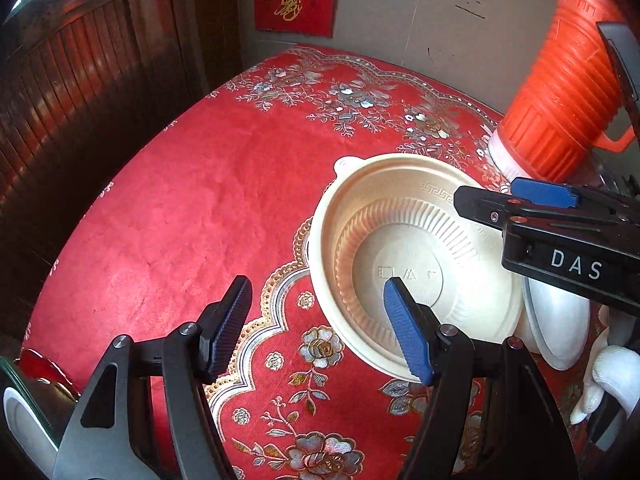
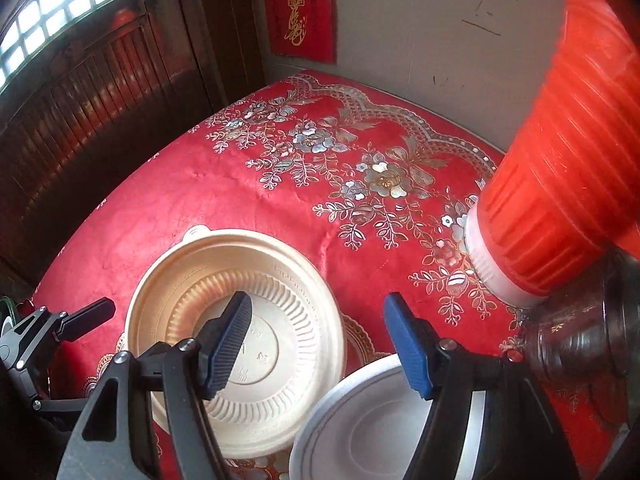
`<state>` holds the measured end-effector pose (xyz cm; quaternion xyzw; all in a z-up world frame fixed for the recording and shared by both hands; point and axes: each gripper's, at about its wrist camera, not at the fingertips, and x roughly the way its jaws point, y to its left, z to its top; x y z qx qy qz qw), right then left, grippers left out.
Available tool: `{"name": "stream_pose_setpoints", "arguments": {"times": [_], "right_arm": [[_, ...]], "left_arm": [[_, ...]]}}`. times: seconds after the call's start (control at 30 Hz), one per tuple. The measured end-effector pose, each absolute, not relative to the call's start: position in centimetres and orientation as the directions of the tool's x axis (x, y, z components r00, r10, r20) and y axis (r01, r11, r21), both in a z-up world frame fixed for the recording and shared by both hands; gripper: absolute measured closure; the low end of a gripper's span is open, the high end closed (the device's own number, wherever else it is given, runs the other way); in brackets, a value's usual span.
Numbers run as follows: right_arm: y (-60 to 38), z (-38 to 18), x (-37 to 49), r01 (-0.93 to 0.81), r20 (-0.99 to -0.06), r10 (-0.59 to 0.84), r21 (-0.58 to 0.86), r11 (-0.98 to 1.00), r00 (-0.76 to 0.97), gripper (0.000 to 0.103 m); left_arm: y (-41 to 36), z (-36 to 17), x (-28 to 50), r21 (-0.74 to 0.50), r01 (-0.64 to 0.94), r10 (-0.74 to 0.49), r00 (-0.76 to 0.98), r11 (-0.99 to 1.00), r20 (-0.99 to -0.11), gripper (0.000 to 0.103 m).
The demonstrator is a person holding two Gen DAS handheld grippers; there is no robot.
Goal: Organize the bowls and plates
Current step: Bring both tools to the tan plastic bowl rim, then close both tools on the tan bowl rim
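A cream ribbed plastic bowl (image 1: 404, 256) sits on the red floral tablecloth (image 1: 192, 216); it also shows in the right wrist view (image 2: 256, 304). A white plate (image 2: 360, 432) lies right beside it, also seen in the left wrist view (image 1: 560, 320). My left gripper (image 1: 320, 320) is open and empty, its right finger over the bowl's near side. My right gripper (image 2: 320, 340) is open and empty, above the gap between bowl and plate; it shows from the side in the left wrist view (image 1: 520, 204).
A tall orange thermos jug (image 2: 560, 160) stands at the table's right back by the wall. A dark glass jar (image 2: 580, 336) stands in front of it. Another white dish (image 1: 24, 424) shows at the lower left. A wooden door is on the left.
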<state>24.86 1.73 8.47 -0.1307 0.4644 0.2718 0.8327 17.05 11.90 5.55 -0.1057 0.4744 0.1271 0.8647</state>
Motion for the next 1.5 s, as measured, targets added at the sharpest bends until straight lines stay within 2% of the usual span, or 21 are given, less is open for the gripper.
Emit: {"name": "stream_pose_setpoints", "arguments": {"times": [0.27,0.33,0.37,0.4,0.47,0.53,0.6,0.63,1.0,1.5], "right_arm": [[2.7,6.9,25.7,-0.590,-0.872,0.317,0.041,0.807,0.374,0.035],[2.7,6.6,25.7,-0.590,-0.874,0.333,0.067,0.804,0.354,0.051],[2.7,6.4,25.6,-0.589,-0.876,0.337,0.077,0.805,0.346,0.066],[2.7,6.3,25.5,-0.591,-0.876,0.339,0.080,0.803,0.342,0.073],[2.8,6.2,24.8,-0.604,-0.877,0.346,0.084,0.792,0.332,0.078],[2.8,6.3,23.9,-0.611,-0.874,0.339,0.063,0.789,0.348,0.080],[2.5,6.6,23.1,-0.608,-0.866,0.337,0.050,0.793,0.368,0.080],[2.2,6.8,22.8,-0.602,-0.861,0.349,0.064,0.796,0.369,0.080],[0.7,8.9,17.3,-0.583,-0.846,0.344,0.049,0.811,0.407,0.079],[-4.6,8.9,6.3,-0.468,-0.832,0.350,0.126,0.875,0.430,0.076]], "left_arm": [[11.5,4.7,17.7,-0.068,-0.325,0.109,0.498,0.943,-0.860,0.034],[11.4,4.3,17.9,-0.076,-0.324,0.101,0.496,0.943,-0.863,0.034],[11.3,4.1,18.1,-0.079,-0.319,0.094,0.494,0.944,-0.864,0.034],[11.2,3.8,18.2,-0.085,-0.311,0.083,0.490,0.947,-0.868,0.034],[11.4,3.4,18.2,-0.103,-0.304,0.061,0.483,0.947,-0.874,0.051],[12.0,3.1,18.0,-0.090,-0.323,0.078,0.473,0.942,-0.878,0.068],[12.8,3.1,17.6,-0.100,-0.337,0.075,0.469,0.936,-0.880,0.077],[13.1,3.1,17.3,-0.112,-0.338,0.064,0.469,0.934,-0.881,0.078],[12.8,5.6,13.0,-0.137,-0.290,0.029,0.502,0.947,-0.864,0.078],[8.5,6.4,5.1,-0.154,-0.085,-0.094,0.491,0.984,-0.866,0.078]]}}
